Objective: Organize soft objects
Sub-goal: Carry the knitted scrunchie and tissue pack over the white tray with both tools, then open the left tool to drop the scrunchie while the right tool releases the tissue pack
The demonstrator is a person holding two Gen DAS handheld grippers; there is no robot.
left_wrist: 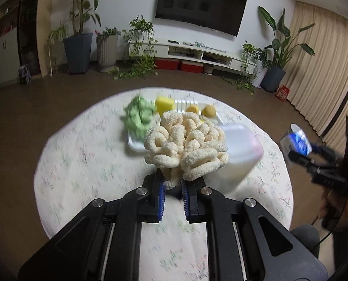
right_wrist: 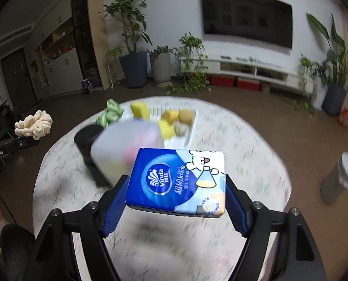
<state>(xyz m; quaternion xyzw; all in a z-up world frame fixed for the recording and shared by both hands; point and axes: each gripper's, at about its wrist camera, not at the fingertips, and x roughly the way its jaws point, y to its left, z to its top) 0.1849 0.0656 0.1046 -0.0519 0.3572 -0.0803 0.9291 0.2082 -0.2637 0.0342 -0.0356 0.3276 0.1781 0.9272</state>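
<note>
My left gripper [left_wrist: 174, 185] is shut on a cream chenille cloth [left_wrist: 185, 147], held above the round table [left_wrist: 85, 154]; the cloth also shows at the far left of the right wrist view [right_wrist: 34, 124]. My right gripper [right_wrist: 176, 196] is shut on a blue tissue pack [right_wrist: 176, 180], held above the table; it shows at the right edge of the left wrist view [left_wrist: 299, 141]. A translucent white bin [right_wrist: 127, 149] stands mid-table, also seen in the left wrist view [left_wrist: 239, 145]. Behind it lie a green cloth [left_wrist: 139, 114] and yellow sponges [left_wrist: 164, 104] on a white tray [left_wrist: 133, 144].
Two round yellowish objects [left_wrist: 209, 111] lie in the tray. A black object [right_wrist: 87, 140] sits left of the bin. A grey cylinder [right_wrist: 337, 180] stands on the floor to the right. Plants, a TV stand and curtains line the far walls.
</note>
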